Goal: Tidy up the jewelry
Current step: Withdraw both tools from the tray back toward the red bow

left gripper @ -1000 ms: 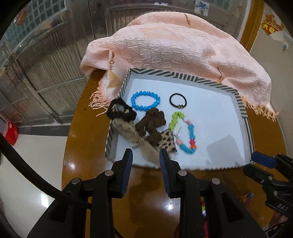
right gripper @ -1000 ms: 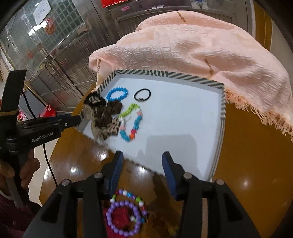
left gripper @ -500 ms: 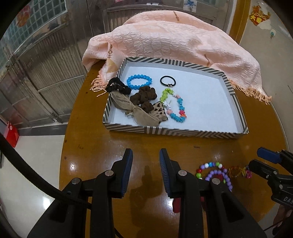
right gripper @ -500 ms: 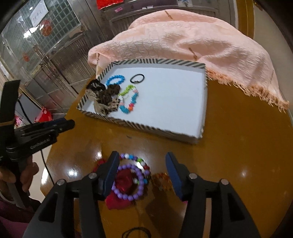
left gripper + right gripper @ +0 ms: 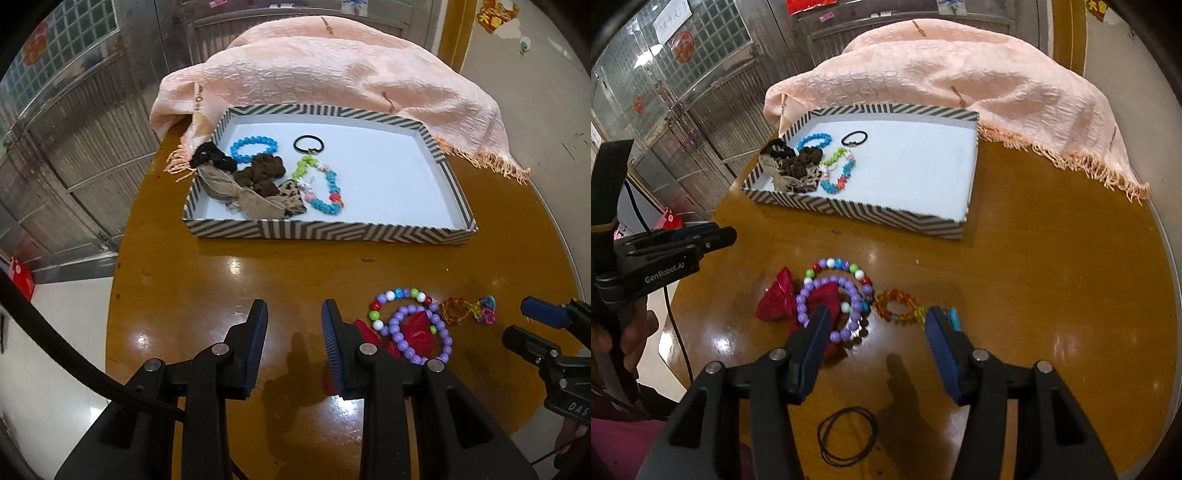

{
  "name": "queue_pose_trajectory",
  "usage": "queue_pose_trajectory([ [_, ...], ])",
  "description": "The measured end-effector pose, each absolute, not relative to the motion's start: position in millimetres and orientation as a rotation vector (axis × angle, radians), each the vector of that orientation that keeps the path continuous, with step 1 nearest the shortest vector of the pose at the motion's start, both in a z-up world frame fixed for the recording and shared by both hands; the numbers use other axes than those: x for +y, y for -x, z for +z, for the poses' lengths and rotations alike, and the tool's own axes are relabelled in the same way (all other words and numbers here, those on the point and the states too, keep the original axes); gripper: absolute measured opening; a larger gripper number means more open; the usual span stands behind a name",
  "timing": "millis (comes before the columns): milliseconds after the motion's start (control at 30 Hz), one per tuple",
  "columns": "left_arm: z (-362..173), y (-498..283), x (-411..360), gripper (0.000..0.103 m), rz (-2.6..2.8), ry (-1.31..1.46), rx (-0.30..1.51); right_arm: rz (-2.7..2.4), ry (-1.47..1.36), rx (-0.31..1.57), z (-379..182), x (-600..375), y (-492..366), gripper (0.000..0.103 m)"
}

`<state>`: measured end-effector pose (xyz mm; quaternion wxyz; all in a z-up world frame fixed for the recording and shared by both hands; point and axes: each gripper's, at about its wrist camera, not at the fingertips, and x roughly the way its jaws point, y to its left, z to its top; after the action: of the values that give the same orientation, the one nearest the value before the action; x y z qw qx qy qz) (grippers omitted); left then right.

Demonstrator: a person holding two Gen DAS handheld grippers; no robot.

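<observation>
1. Fingers of the left gripper [image 5: 294, 328] stand parted over bare desk [image 5: 236, 280], grasping nothing; those of the right gripper [image 5: 877, 332] have just been opening and hang released above the loose jewelry, with nothing between them.
2. Desk: round, glossy brown wood, with metal shutters and glass-block windows behind it.
3. Shawl [image 5: 332, 70]: peach, fringed, heaped along the far side and touching the tray's back rim.
4. Tray [image 5: 332, 230]: striped walls, white floor. At its left end lie a blue bracelet [image 5: 254, 147], a black hair tie [image 5: 308, 144], a multicoloured bead string [image 5: 325, 188] and dark scrunchies [image 5: 258, 175].
5. Loose pile, on the desk near the tray's front: a purple bracelet [image 5: 827, 306] over a red bow [image 5: 775, 299], a mixed-bead bracelet [image 5: 838, 267] touching it, an amber bracelet [image 5: 897, 306] just beside.
6. Only the right view shows a thin black band [image 5: 847, 435] coiled nearest the camera, and a hand [image 5: 635, 332] holding the left gripper.
</observation>
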<state>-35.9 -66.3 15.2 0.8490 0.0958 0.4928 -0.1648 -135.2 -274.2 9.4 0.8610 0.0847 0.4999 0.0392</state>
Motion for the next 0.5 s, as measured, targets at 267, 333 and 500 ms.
queue_pose_trajectory([
  [267, 11, 42, -70, 0.019, -0.389, -0.189, 1.065, 0.072, -0.176, 1.069, 2, -274, 148, 0.056],
  [333, 9, 42, -68, 0.019, -0.418, -0.164, 1.084, 0.077, -0.180, 1.075, -1, -274, 150, 0.056],
  [500, -1, 43, -65, 0.020, -0.459, -0.124, 1.143, 0.096, -0.187, 1.104, -10, -272, 154, 0.056],
])
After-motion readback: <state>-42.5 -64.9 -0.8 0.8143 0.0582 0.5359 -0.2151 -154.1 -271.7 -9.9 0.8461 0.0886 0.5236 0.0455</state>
